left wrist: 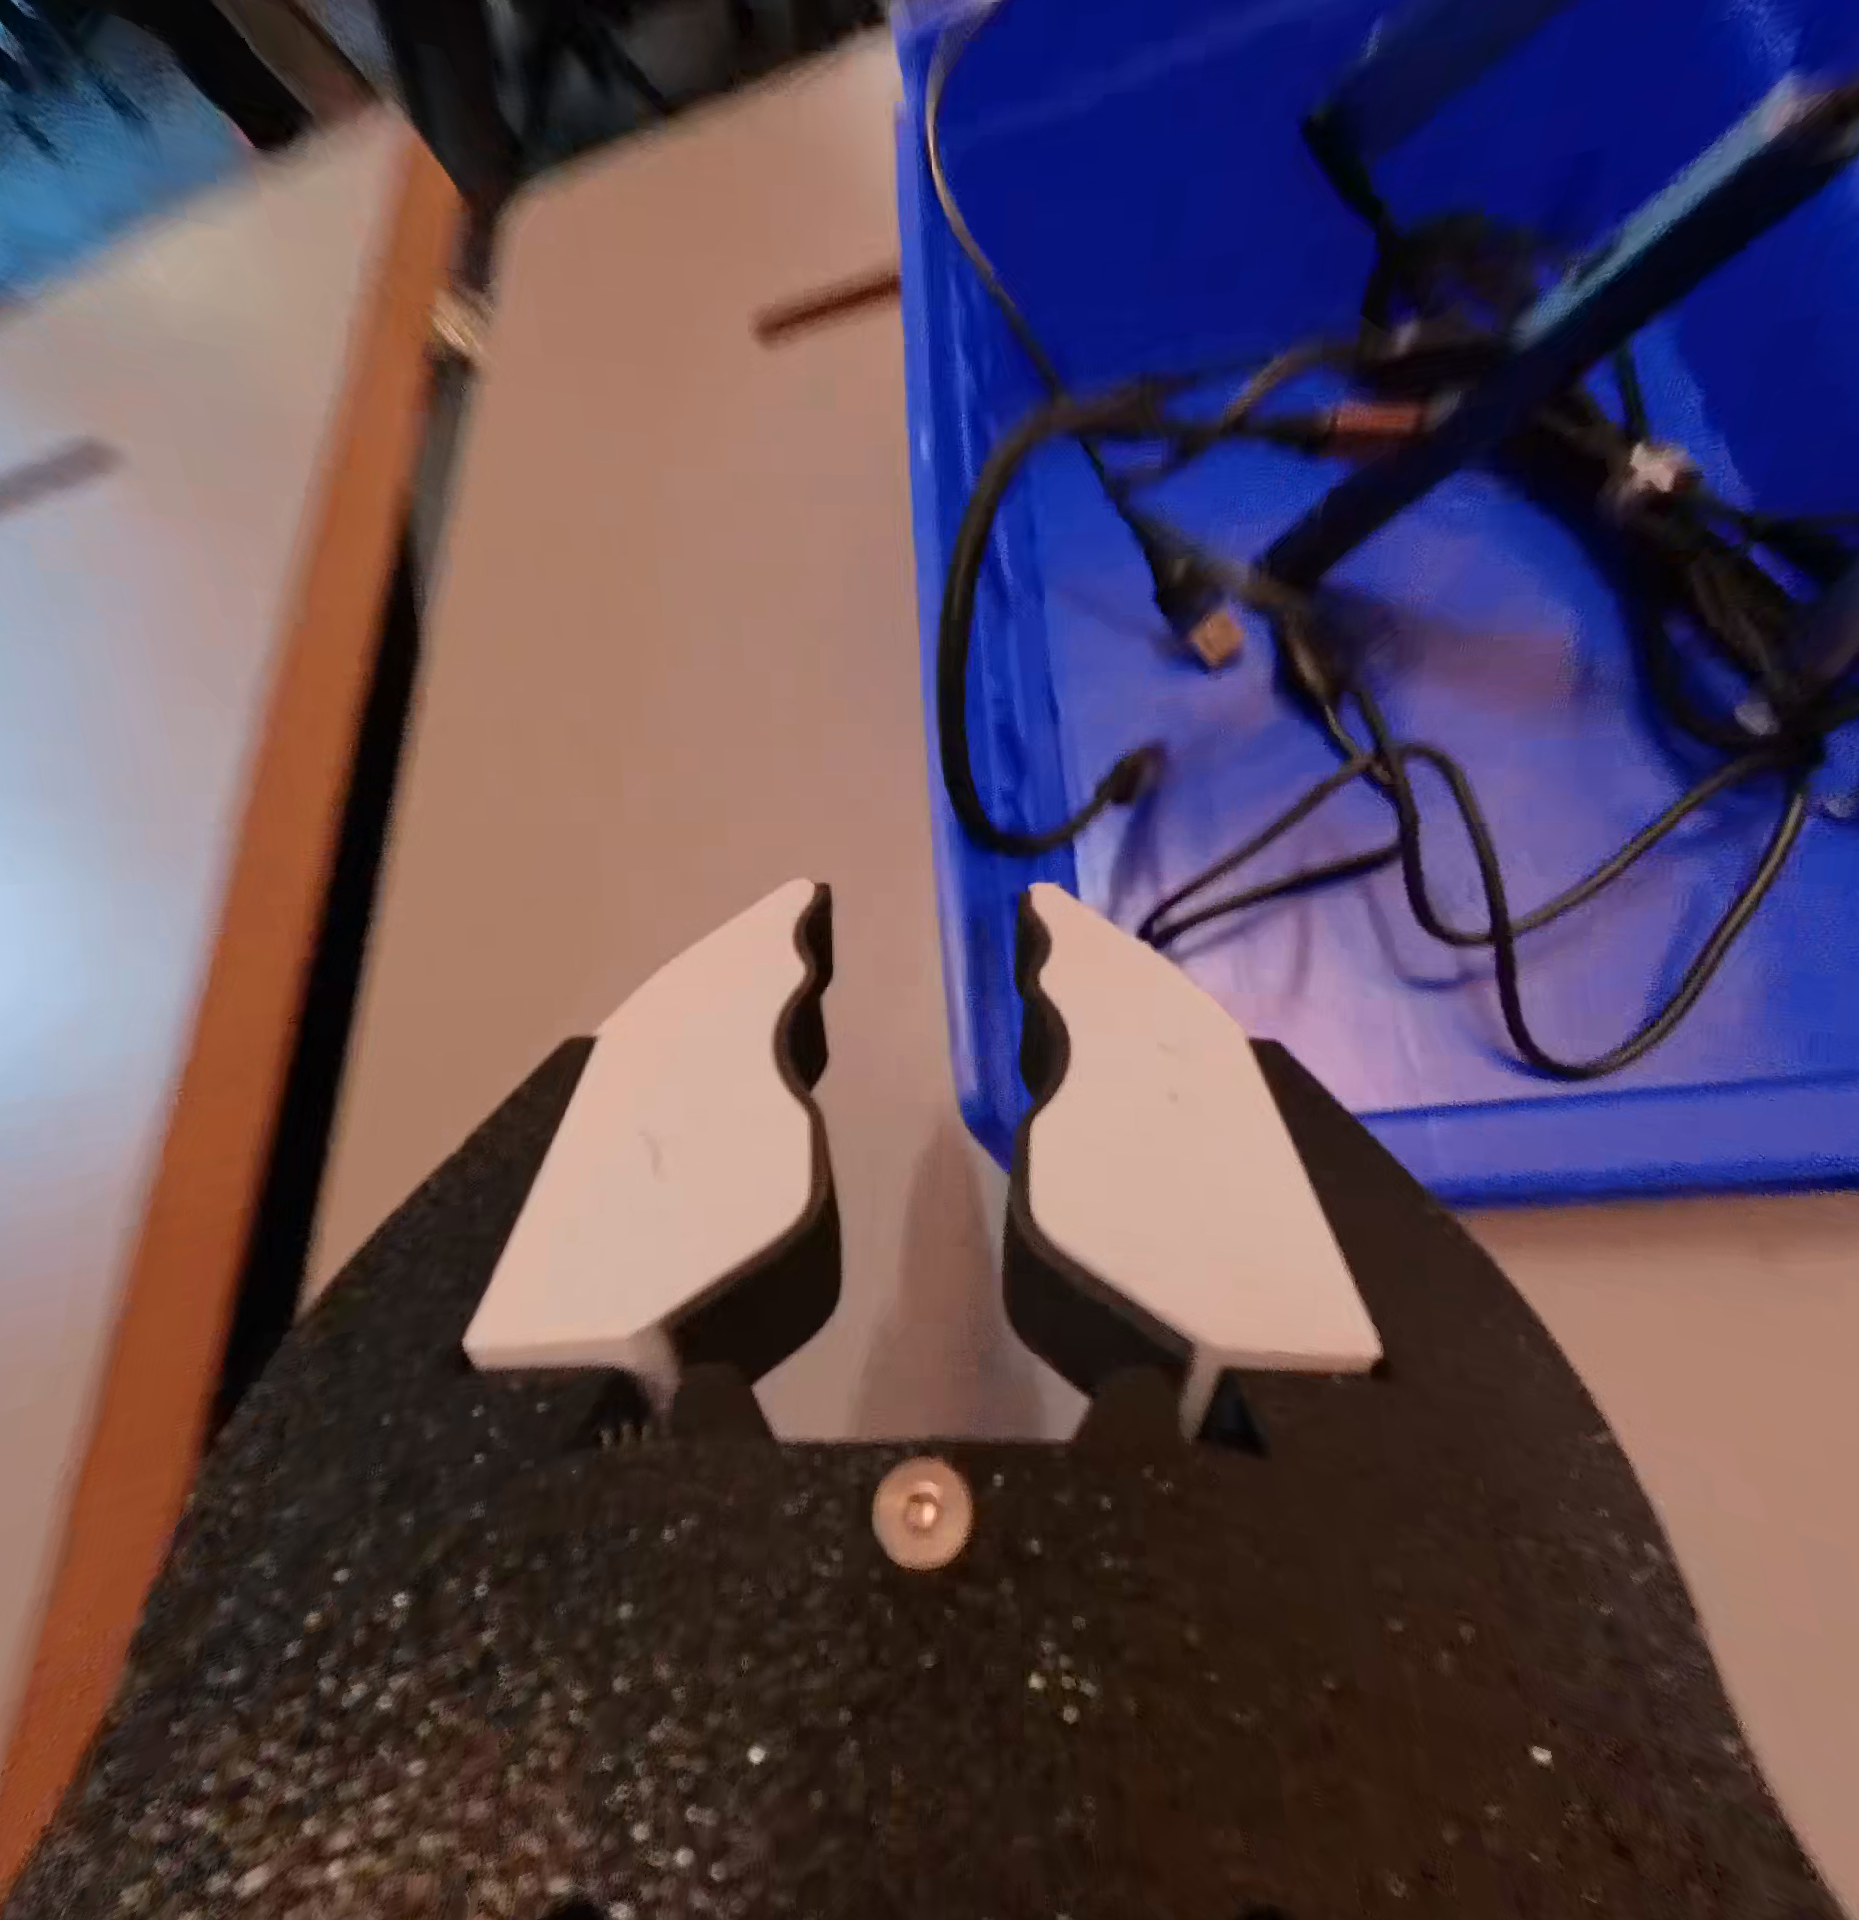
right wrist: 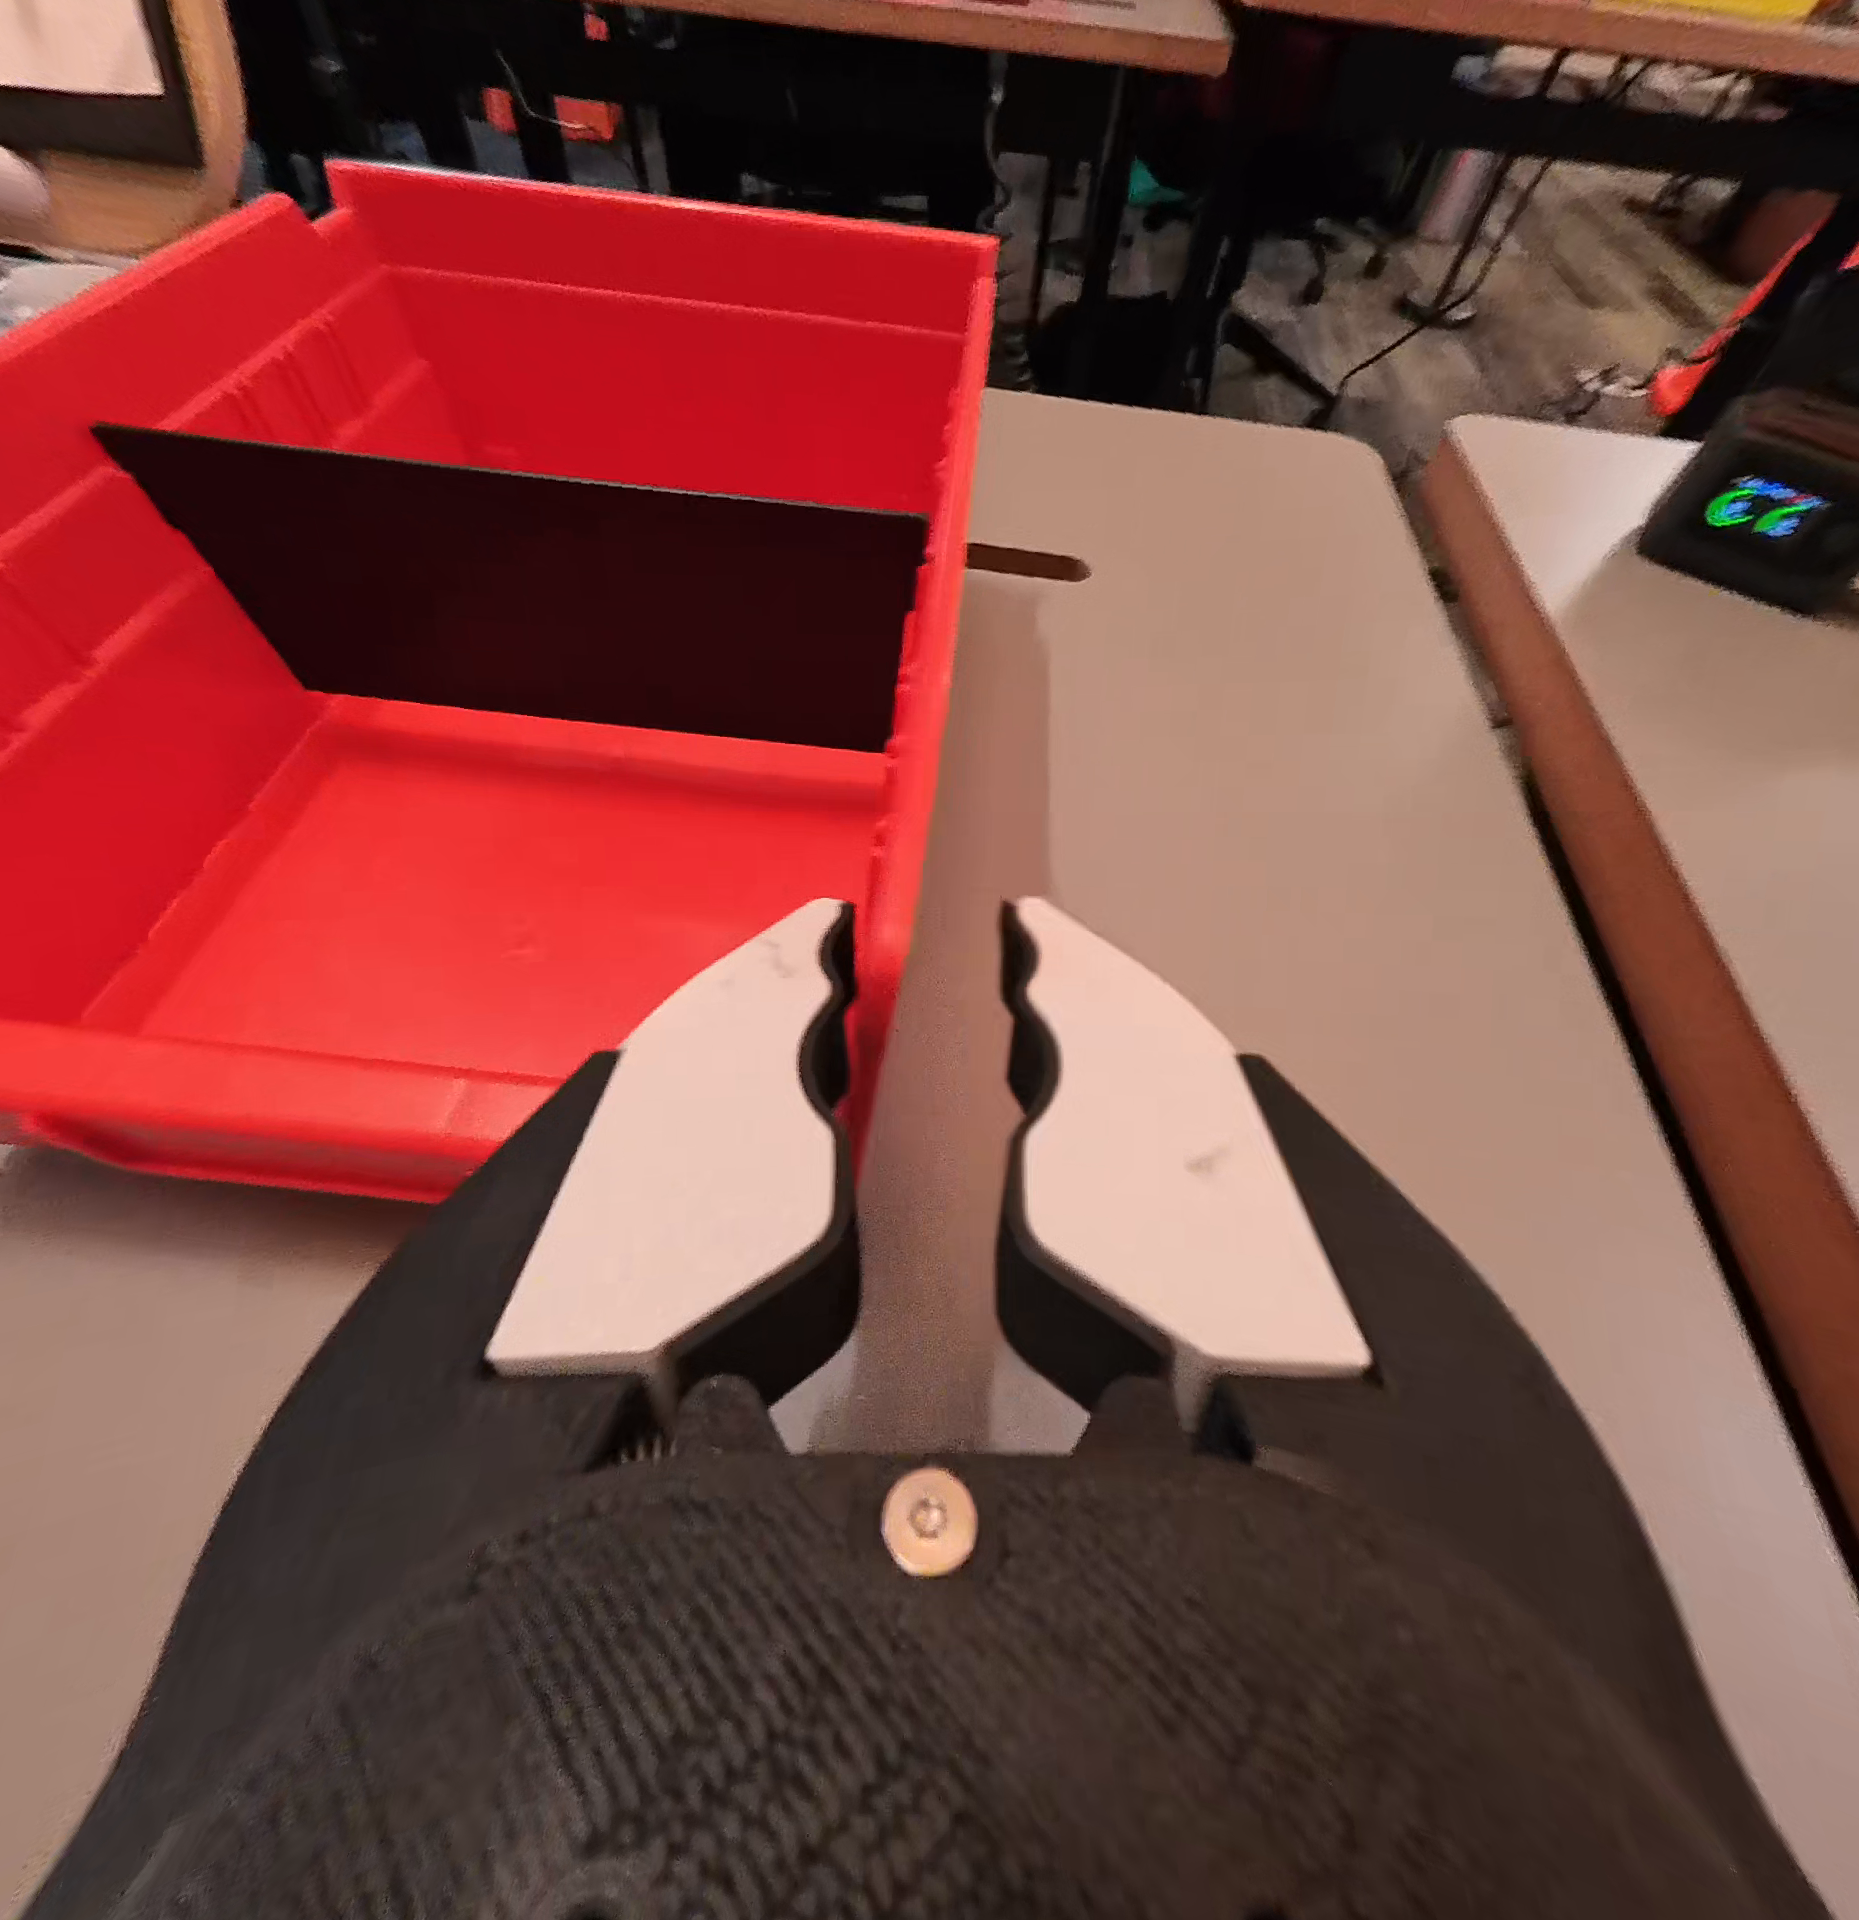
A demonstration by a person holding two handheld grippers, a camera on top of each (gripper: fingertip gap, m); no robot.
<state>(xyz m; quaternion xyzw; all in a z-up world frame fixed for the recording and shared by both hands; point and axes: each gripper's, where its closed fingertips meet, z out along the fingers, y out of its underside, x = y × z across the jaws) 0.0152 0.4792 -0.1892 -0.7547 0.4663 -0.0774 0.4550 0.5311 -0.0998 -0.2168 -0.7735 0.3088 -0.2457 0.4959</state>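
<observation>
The left hand-held gripper [left wrist: 923, 914] is held spread and empty just beside the blue bin [left wrist: 1527, 1143], where tangled black cables [left wrist: 1424, 790] are kept. The right hand-held gripper [right wrist: 927, 925], likewise spread, is poised at the red bin [right wrist: 405, 914] on the counter [right wrist: 1268, 831].

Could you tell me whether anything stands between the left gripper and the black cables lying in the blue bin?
Yes. The left gripper is open over the table just outside the blue bin. The bin's near side wall stands between its jaws and the black cables lying on the bin floor. Nothing else visibly does.
</observation>
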